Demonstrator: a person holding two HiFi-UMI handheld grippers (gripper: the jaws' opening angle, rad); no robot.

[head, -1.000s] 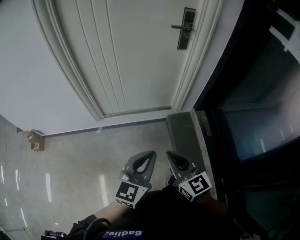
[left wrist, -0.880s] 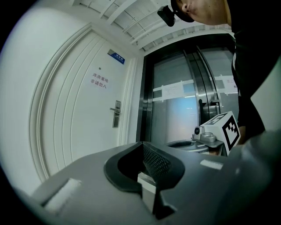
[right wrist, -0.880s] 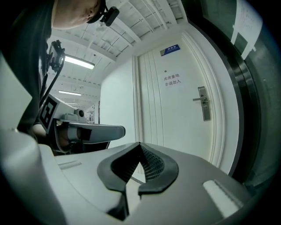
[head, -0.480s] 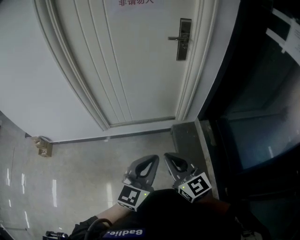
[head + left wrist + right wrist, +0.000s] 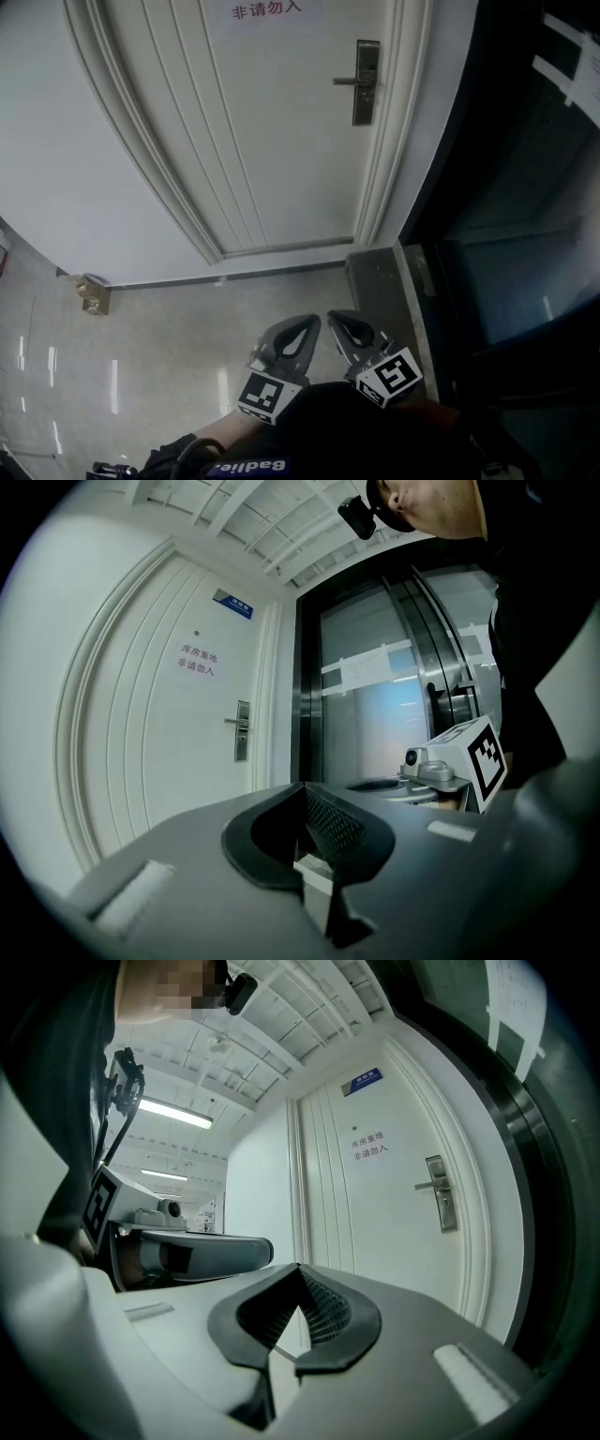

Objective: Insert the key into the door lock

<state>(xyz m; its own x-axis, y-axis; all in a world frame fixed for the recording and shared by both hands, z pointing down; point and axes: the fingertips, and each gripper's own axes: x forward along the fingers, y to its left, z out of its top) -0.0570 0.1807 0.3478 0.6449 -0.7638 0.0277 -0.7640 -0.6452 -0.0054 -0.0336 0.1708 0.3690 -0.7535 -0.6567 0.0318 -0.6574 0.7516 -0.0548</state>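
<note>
A white panelled door [image 5: 281, 141] stands ahead, with a dark metal lock plate and lever handle [image 5: 367, 82] near its right edge. The same lock [image 5: 242, 730] shows far off in the left gripper view, and the lock [image 5: 442, 1194] shows far off in the right gripper view. My left gripper [image 5: 305, 323] and right gripper [image 5: 339, 321] are held side by side close to my body, well short of the door. The left gripper [image 5: 304, 789] and the right gripper [image 5: 299, 1271] both have their jaws meeting at the tips. No key is visible in any view.
A dark glass-and-metal doorway [image 5: 525, 187] flanks the door on the right, with a grey threshold slab [image 5: 380, 281] at its foot. A small brown object [image 5: 92, 293] sits on the glossy tiled floor by the left wall. A red-lettered sign [image 5: 267, 9] is on the door.
The head view has shifted, so the door lock sits lower in frame and the red sign has come into sight. Both grippers stay shut and side by side.
</note>
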